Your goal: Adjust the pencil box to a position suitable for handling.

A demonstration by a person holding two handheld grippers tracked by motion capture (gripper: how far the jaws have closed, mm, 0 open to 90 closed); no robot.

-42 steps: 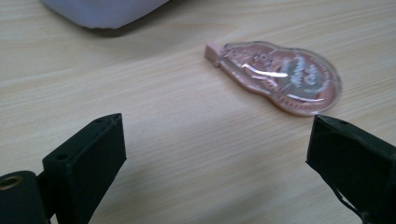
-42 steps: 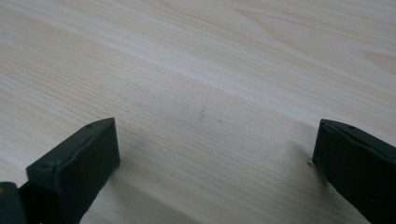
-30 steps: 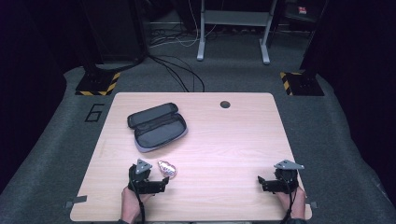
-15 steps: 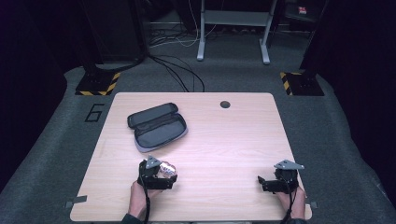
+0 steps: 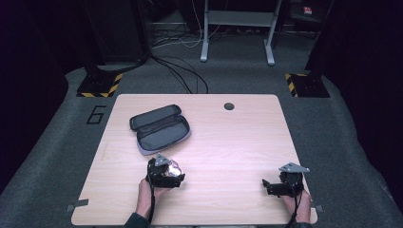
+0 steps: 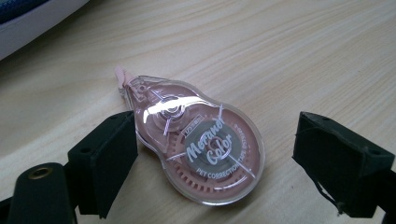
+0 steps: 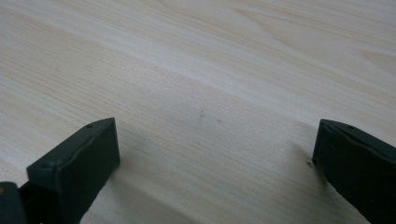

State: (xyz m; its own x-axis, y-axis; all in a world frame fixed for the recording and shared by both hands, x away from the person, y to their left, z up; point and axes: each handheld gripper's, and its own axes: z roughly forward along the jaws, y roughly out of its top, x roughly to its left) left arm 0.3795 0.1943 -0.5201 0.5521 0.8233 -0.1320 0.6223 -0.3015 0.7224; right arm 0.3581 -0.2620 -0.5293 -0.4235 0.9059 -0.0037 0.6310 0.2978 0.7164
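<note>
Left gripper [image 6: 215, 154] set astride correction tape [image 6: 196, 149], jaws closing, pads not yet pressed on it. Tape lies flat, near open pencil case [image 5: 159, 128]. Casing best squeezed centrally, then lifted level.

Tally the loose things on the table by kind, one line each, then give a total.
Correction tape dispenser, clear pink, lying flat between the left gripper's jaws: 1
Zip case, grey, lying open: 1
Total: 2
</note>
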